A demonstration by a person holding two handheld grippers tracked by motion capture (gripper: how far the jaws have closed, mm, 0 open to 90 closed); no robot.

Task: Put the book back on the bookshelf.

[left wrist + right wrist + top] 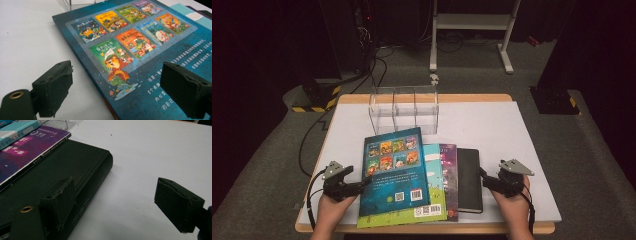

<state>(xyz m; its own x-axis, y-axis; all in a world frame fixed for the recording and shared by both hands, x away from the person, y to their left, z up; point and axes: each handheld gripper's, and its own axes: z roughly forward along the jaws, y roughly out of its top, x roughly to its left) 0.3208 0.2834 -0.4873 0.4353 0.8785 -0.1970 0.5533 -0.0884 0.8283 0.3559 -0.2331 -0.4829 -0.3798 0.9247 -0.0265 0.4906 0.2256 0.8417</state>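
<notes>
four books [398, 172] fanned flat, long axes toward clear organizer [404, 110]; both grippers' fingers apart, empty.

Support: a table [532, 165] with a white top and a wooden edge
Rear of top: a clear three-compartment organiser [404, 110] stood upright
Front of top: overlapping books lay flat, a blue picture book [394, 172] uppermost, a black notebook [469, 180] at the right

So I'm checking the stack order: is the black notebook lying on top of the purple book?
No, in the right gripper view the purple book overlaps the black notebook, which lies beneath it.
</notes>
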